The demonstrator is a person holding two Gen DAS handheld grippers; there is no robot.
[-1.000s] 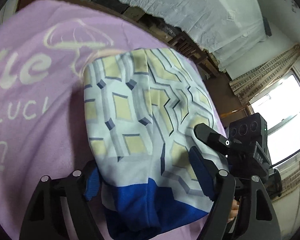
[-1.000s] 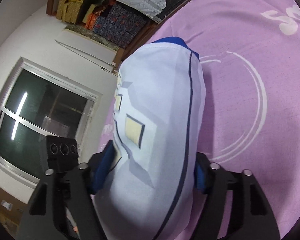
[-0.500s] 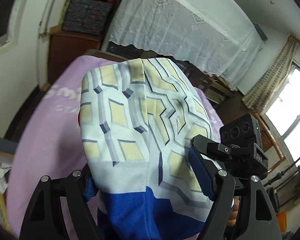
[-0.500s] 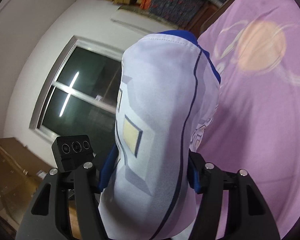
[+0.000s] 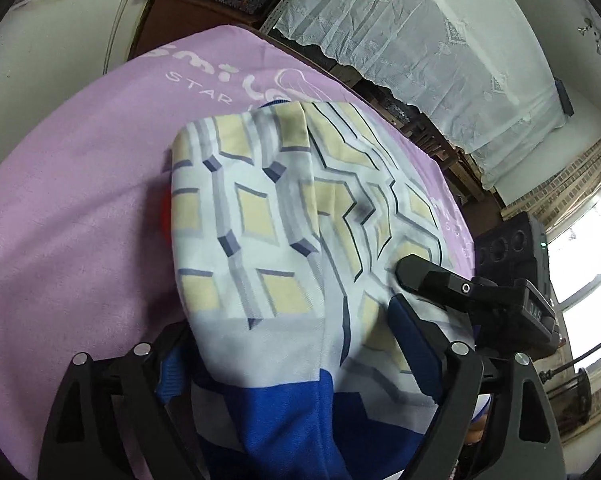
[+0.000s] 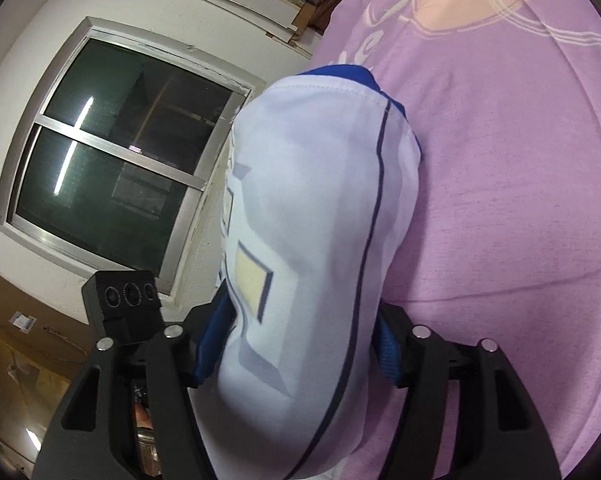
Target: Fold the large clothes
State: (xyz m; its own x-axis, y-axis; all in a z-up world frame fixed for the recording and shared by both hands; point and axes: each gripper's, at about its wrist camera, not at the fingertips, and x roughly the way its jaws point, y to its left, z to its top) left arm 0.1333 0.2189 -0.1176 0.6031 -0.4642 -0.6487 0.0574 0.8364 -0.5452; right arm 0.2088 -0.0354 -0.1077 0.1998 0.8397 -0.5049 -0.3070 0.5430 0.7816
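**Left wrist view.** Item: folded garment (image 5: 284,240), a thick bundle in smooth, thin printed cloth — pale ground, cream lozenges, grey and navy geometric lines, with a solid blue band at the near end. It sits between the blue pads of the left gripper (image 5: 296,356) and bulges forward over the lilac bedspread (image 5: 80,208), a soft, matte, faintly napped sheet with white lettering. The jaws are opening, with the bundle filling the gap between them and the pads apparently at its flanks; a firm grip cannot be confirmed. The right gripper's finger lies against the cloth at the far right. Background: white lace curtain (image 5: 420,36), loosely draped.

**Right wrist view.** Item: the same garment (image 6: 320,240), here a rounded, plump roll with a stitched hem and blue edge at its far tip, held above the bedspread (image 6: 520,160). The right gripper (image 6: 296,352) has it between its blue pads; the jaws are opening. To the left is a dark window (image 6: 112,152) with a metal frame.

**Step, as judged.** The fold looks finished, and the bundle is being let go onto the bed. Next move calls for both pairs of jaws to clear the slippery cloth, then a straight withdrawal — a snagged layer would undo the fold.
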